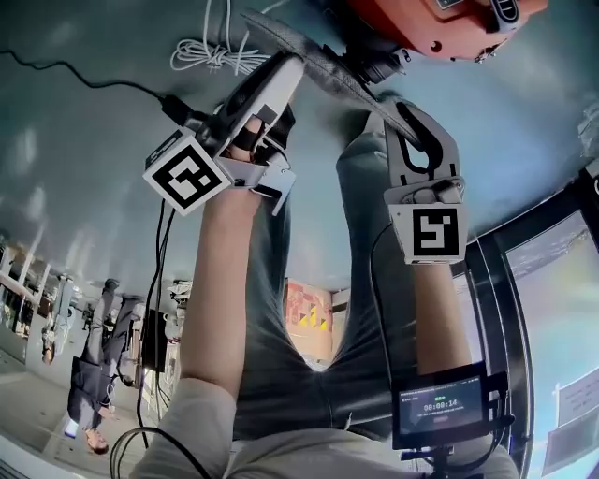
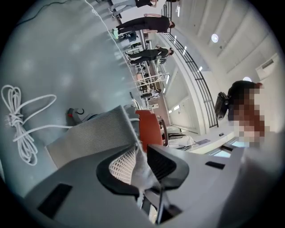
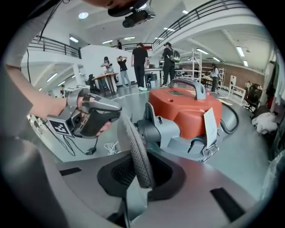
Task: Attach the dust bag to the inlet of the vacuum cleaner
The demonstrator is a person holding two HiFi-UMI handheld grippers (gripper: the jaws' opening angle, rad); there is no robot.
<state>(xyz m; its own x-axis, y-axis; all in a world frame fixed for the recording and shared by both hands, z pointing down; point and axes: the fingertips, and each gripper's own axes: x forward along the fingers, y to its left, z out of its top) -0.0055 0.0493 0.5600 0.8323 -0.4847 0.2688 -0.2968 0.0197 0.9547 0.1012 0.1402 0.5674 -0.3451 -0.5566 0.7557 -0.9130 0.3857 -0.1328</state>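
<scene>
We pinch the dust bag between left tongs and right tongs near the vacuum cleaner. Its inlet is bare, so attaching is not yet done.

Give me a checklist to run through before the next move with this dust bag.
1. Fabric of dust bag pinched in left gripper: ok.
2. Bag's edge clamped in right gripper: ok.
3. Grey inlet of vacuum cleaner in view: ok.
4. Bag opening seated on inlet: cannot tell.
5. White cord lying apart from the bag: ok.
</scene>
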